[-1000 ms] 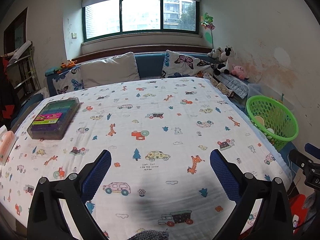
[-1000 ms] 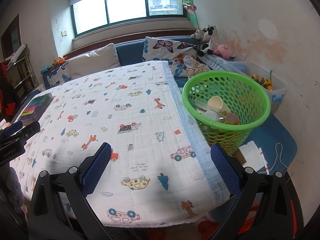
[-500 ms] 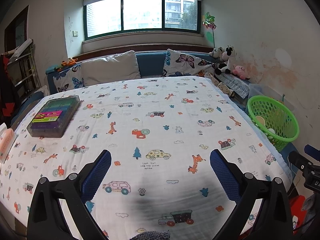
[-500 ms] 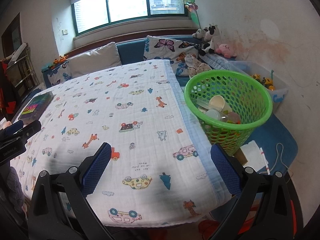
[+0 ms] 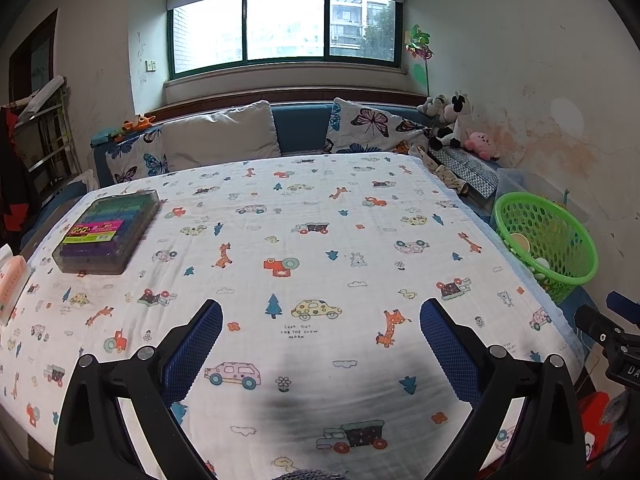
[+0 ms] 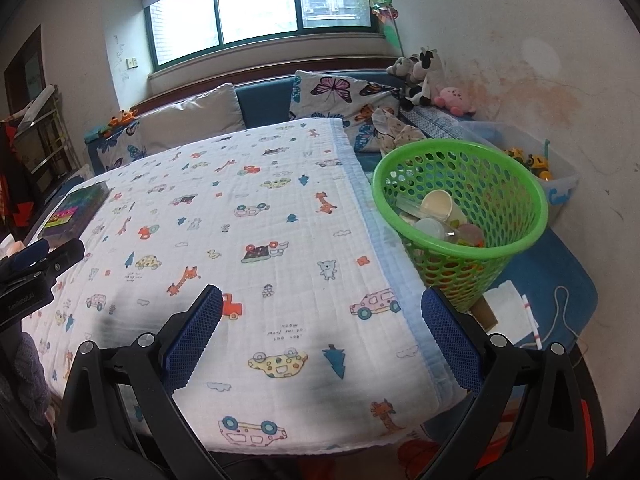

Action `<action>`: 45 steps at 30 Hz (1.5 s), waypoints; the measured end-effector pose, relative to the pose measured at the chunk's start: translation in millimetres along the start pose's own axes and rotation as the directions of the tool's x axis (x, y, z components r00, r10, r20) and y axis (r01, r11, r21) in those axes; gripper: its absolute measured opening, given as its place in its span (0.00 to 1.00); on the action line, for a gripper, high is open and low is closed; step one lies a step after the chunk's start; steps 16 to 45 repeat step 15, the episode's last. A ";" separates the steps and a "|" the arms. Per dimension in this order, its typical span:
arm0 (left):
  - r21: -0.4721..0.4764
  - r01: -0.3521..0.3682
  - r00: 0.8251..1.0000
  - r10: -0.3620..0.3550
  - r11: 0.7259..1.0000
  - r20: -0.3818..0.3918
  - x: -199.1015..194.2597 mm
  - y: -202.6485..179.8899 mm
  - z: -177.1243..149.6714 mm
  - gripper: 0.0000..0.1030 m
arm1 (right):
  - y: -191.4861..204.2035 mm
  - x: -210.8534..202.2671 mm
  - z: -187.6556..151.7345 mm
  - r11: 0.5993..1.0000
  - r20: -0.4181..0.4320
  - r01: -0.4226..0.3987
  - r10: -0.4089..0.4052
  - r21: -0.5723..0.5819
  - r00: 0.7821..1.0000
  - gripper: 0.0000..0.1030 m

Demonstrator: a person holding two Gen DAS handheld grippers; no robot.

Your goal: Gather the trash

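Note:
A green perforated basket [image 6: 508, 184] stands on the floor just off the table's right edge; it also shows in the left wrist view [image 5: 560, 216]. It holds cups and other trash [image 6: 436, 208]. My left gripper [image 5: 320, 334] is open and empty above the near part of the cartoon-print tablecloth [image 5: 304, 216]. My right gripper [image 6: 320, 330] is open and empty above the table's near right corner, with the basket ahead to its right. No loose trash shows on the cloth.
A clear box of coloured items [image 5: 106, 230] lies at the table's left. A pink pack [image 5: 10, 280] sits at the far left edge. Sofa cushions [image 5: 220, 138] and plush toys [image 5: 452, 128] line the back. A clear toy bin [image 6: 532, 160] stands behind the basket.
Both grippers have drawn slightly back and up, so the views take in a little more of the table. Nothing was taken hold of or let go.

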State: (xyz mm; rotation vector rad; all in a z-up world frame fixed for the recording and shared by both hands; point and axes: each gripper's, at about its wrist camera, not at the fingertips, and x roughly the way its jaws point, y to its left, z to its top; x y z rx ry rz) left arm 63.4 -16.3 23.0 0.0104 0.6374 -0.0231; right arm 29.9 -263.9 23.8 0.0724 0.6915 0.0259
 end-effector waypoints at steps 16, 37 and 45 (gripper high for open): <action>-0.007 -0.014 1.000 0.014 1.000 -0.008 3.1 1.4 -0.8 0.93 | 1.0 1.0 -0.1 1.000 -0.003 -0.010 0.010 -0.003 1.000 0.96; -0.007 -0.014 1.000 0.014 1.000 -0.008 3.1 1.4 -0.8 0.93 | 1.0 1.0 -0.1 1.000 -0.003 -0.010 0.010 -0.003 1.000 0.96; -0.007 -0.014 1.000 0.014 1.000 -0.008 3.1 1.4 -0.8 0.93 | 1.0 1.0 -0.1 1.000 -0.003 -0.010 0.010 -0.003 1.000 0.96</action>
